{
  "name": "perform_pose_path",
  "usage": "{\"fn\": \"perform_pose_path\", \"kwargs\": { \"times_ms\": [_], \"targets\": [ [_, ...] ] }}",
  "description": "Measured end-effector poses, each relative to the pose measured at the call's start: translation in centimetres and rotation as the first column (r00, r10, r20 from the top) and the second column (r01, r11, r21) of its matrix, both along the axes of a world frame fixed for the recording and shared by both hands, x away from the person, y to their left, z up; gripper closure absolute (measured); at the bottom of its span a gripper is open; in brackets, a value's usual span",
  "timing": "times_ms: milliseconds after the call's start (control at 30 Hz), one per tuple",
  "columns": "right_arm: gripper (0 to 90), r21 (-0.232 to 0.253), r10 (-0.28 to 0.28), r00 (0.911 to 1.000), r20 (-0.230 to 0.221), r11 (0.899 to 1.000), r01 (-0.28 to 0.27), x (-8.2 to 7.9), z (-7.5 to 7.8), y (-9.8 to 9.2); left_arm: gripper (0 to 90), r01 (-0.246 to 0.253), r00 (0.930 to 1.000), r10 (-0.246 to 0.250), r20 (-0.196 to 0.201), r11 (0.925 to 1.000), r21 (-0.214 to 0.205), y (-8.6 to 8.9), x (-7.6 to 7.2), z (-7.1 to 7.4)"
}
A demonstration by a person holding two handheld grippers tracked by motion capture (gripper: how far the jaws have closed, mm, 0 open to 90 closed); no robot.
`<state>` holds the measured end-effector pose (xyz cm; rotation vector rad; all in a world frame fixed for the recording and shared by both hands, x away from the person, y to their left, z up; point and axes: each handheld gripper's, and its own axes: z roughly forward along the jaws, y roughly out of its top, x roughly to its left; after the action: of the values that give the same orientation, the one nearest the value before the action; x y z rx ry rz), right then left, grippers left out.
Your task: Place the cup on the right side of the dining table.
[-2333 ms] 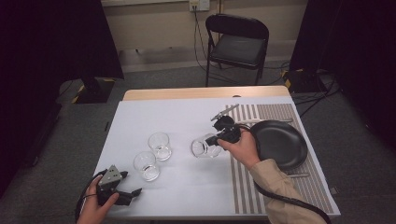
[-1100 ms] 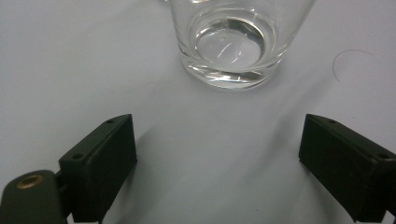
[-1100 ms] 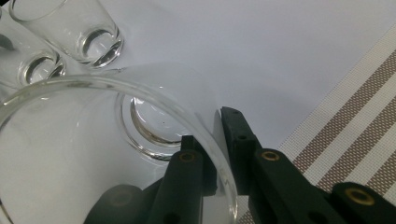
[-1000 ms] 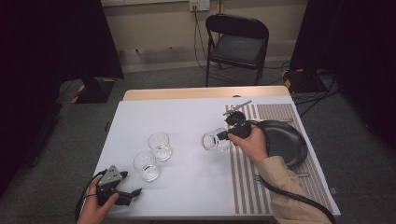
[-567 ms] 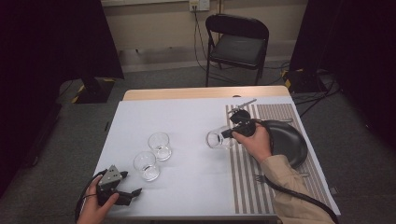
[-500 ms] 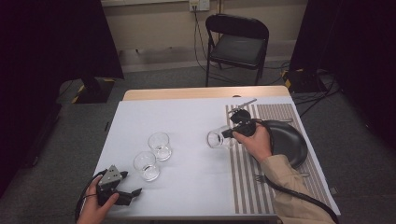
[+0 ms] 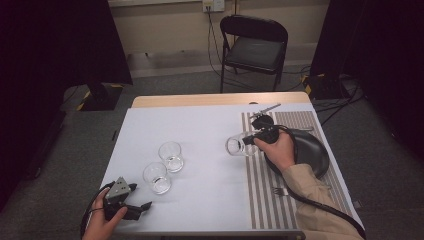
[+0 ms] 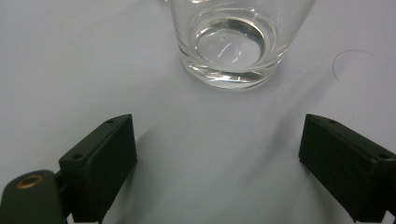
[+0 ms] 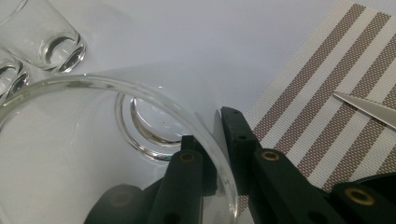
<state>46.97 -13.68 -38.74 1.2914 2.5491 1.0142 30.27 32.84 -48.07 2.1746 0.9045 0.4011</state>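
Note:
My right gripper (image 7: 248, 140) is shut on the rim of a clear glass (image 7: 234, 145), held tipped on its side at the left edge of the striped placemat (image 7: 280, 200). In the right gripper view one jaw is inside the glass (image 9: 93, 140) and one outside, so my right gripper (image 9: 217, 140) pinches its wall. Two more glasses (image 7: 170, 156) (image 7: 156, 177) stand upright on the white table. Near the front left corner my left gripper (image 7: 142, 207) rests open. In its own view my left gripper (image 8: 217, 158) has a glass (image 8: 233, 46) just ahead of its jaws, untouched.
A black plate (image 7: 312, 150) lies on the placemat behind my right hand. A fork (image 7: 282, 191) lies nearer the front, and a knife (image 7: 265, 108) at the mat's far edge. A folding chair (image 7: 255, 45) stands beyond the table.
My right gripper has carried the glass to the right and slightly farther away, up to the placemat's edge. The left hand and the two standing glasses have stayed put.

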Motion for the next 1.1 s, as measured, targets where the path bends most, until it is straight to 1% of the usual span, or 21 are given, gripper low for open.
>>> {"fn": "perform_pose_path", "kwargs": {
  "times_ms": [100, 167, 233, 267, 300, 367, 433, 567, 700, 733, 800, 933, 1100],
  "targets": [
    [85.6, -0.003, -0.015, 0.9999, 0.007, 1.000, 0.015, 0.1, 0.1, -0.4, 10.2, 0.000, 1.0000, 0.000, 0.000, 1.0000, 0.000, 0.0, 0.0, 0.0],
    [85.5, -0.006, -0.015, 0.9999, 0.006, 1.000, 0.015, 0.2, 0.1, -0.5, 10.2, 0.000, 1.0000, 0.000, 0.000, 1.0000, 0.000, 0.0, 0.0, 0.0],
    [85.6, -0.015, -0.031, 0.9994, 0.013, 0.999, 0.031, 0.2, 0.2, -0.7, 10.2, 0.000, 1.0000, 0.000, 0.000, 1.0000, 0.000, 0.0, 0.0, 0.0],
    [85.5, -0.018, -0.030, 0.9995, 0.011, 0.999, 0.030, 0.3, 0.2, -0.8, 10.2, 0.000, 1.0000, 0.000, 0.000, 1.0000, 0.000, 0.0, 0.0, 0.0],
    [85.5, -0.015, -0.039, 0.9992, 0.009, 0.999, 0.039, 0.3, 0.2, -0.9, 10.2, 0.000, 1.0000, 0.000, 0.000, 1.0000, 0.000, 0.0, 0.0, 0.0],
    [85.6, -0.023, -0.048, 0.9987, 0.016, 0.999, 0.049, 0.4, 0.2, -1.1, 10.2, 0.000, 1.0000, 0.000, 0.000, 1.0000, 0.000, 0.0, 0.0, 0.0],
    [85.5, -0.024, -0.047, 0.9988, 0.013, 0.999, 0.047, 0.4, 0.2, -1.2, 10.2, 0.000, 1.0000, 0.000, 0.000, 1.0000, 0.000, 0.0, 0.0, 0.0],
    [85.5, -0.029, -0.068, 0.9976, 0.014, 0.997, 0.068, 0.7, 0.0, -1.8, 10.2, 0.000, 1.0000, 0.000, 0.000, 1.0000, 0.000, 0.0, 0.0, 0.0],
    [85.5, -0.032, -0.077, 0.9969, 0.014, 0.996, 0.078, 0.7, -0.1, -2.1, 10.2, -0.002, 1.0000, 0.002, 0.001, 1.0000, -0.002, 0.0, 0.0, 0.0],
    [85.6, -0.035, -0.078, 0.9969, 0.006, 0.996, 0.078, 0.8, -0.2, -2.3, 10.2, 0.000, 1.0000, 0.000, 0.000, 1.0000, 0.000, 0.0, 0.0, 0.0],
    [85.5, -0.043, -0.082, 0.9966, 0.010, 0.996, 0.082, 0.8, -0.3, -2.5, 10.2, 0.000, 1.0000, 0.000, 0.000, 1.0000, -0.001, 0.0, 0.0, 0.0],
    [85.5, -0.041, -0.091, 0.9958, 0.006, 0.995, 0.091, 0.9, -0.3, -2.9, 10.2, -0.001, 1.0000, 0.001, 0.001, 1.0000, -0.002, 0.0, 0.0, 0.0],
    [85.5, -0.045, -0.100, 0.9949, 0.013, 0.994, 0.100, 1.0, -0.3, -3.4, 10.2, -0.001, 1.0000, 0.001, 0.001, 1.0000, -0.001, 0.0, 0.0, 0.0]
  ]
}}
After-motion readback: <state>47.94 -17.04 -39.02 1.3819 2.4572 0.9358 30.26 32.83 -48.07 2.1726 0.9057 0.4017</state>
